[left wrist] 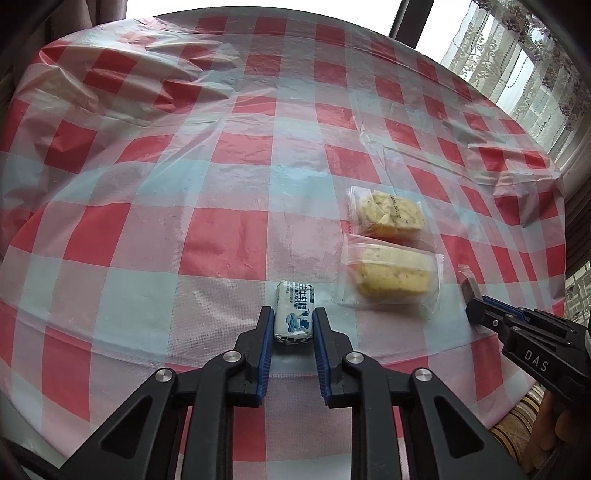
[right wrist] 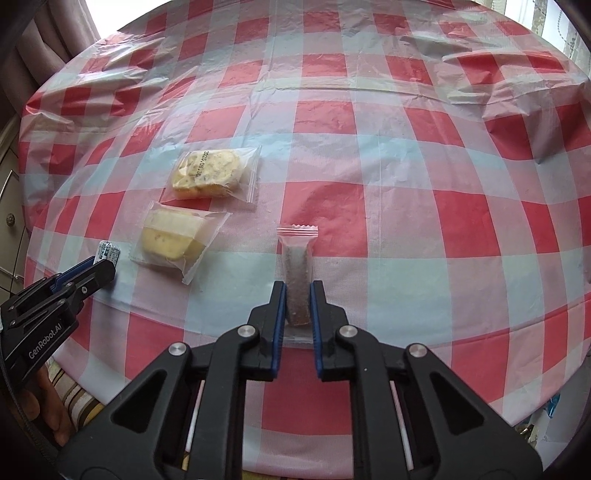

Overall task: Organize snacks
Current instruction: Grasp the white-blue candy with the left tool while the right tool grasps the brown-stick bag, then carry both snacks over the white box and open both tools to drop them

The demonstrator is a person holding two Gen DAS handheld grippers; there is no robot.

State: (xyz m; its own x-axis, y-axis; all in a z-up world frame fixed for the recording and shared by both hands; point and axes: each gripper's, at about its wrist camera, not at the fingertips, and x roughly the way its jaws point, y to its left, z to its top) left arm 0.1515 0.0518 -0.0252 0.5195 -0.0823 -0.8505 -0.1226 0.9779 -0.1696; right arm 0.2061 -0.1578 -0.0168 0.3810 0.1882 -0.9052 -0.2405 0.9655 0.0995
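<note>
Bright daylight enters from the window (left wrist: pixel 417 14) at one o'clock, blown out; soft shadows, sharp centre, edges fisheye-bent and dark.

Nougat candy (right wrist: pixel 107 253) half hidden behind left claw (right wrist: pixel 105 271); print unreadable.

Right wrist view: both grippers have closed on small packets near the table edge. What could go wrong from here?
1. The right gripper pinches only the near end of the brown bar packet; most of it sticks out forward, so it may droop or slip when lifted.
2. The left gripper holds the white candy at the finger ends, so it could squirt out.
3. The plastic tablecloth is loose and wrinkled; fingertips may snag it.
</note>
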